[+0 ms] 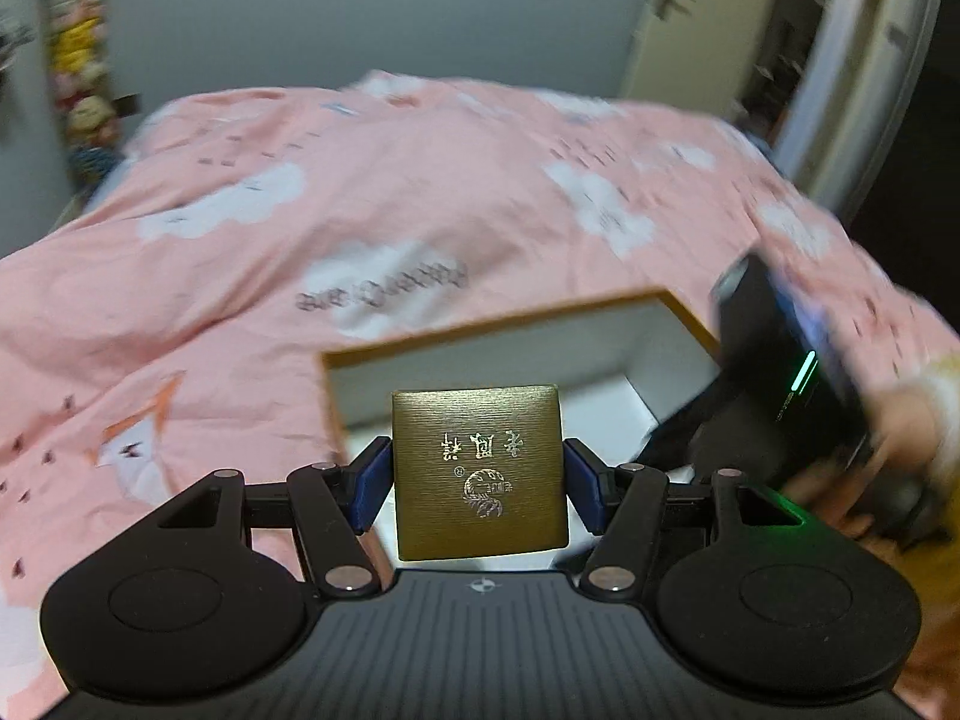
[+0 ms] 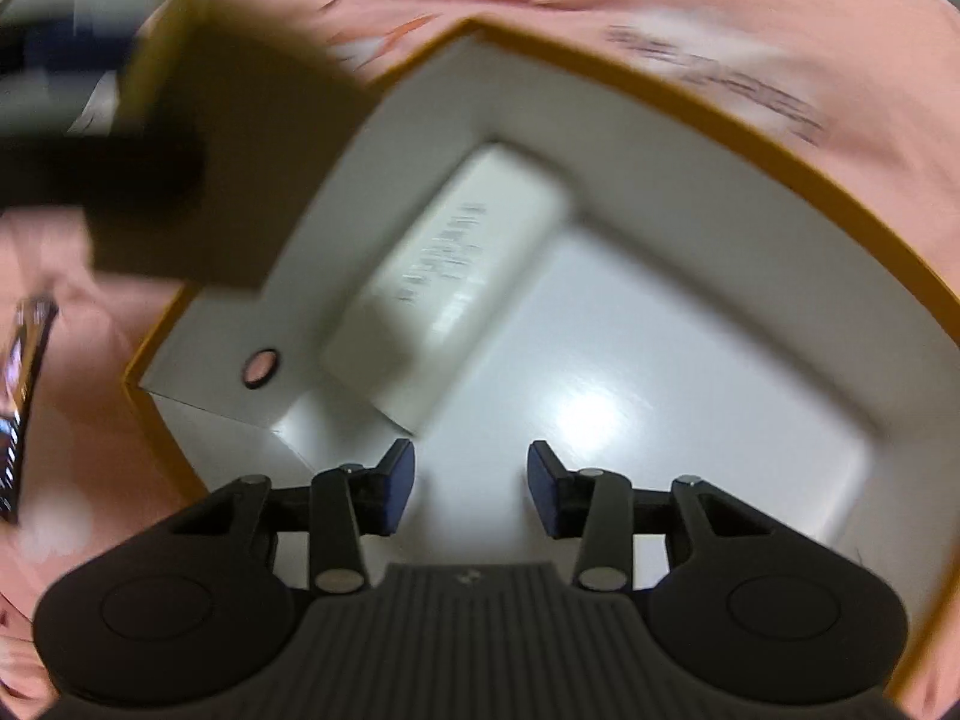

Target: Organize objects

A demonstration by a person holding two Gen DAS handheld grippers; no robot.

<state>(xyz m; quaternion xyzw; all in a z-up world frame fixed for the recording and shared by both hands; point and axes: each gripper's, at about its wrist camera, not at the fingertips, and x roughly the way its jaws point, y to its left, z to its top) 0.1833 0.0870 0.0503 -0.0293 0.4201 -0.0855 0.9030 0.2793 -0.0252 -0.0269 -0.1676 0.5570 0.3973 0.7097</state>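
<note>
While the left tongs (image 1: 478, 477) clamp a gold tin (image 1: 478, 471), the right tongs (image 2: 471, 489) gape apart with nothing between them.
Low in the centre of the left wrist view, the tin hangs above the near edge of an orange-rimmed white box (image 1: 672, 303) lying on a pink bed cover (image 1: 240, 276). Centre of the right wrist view, a white packet (image 2: 447, 276) rests inside the box (image 2: 720, 120), beyond the blue pads (image 2: 399, 486).

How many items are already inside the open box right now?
1: a white rectangular pack lies on the floor of the white-lined box, toward its far corner. The gold tin is held in the left gripper, not yet inside. Motion blur may hide smaller items.
</note>
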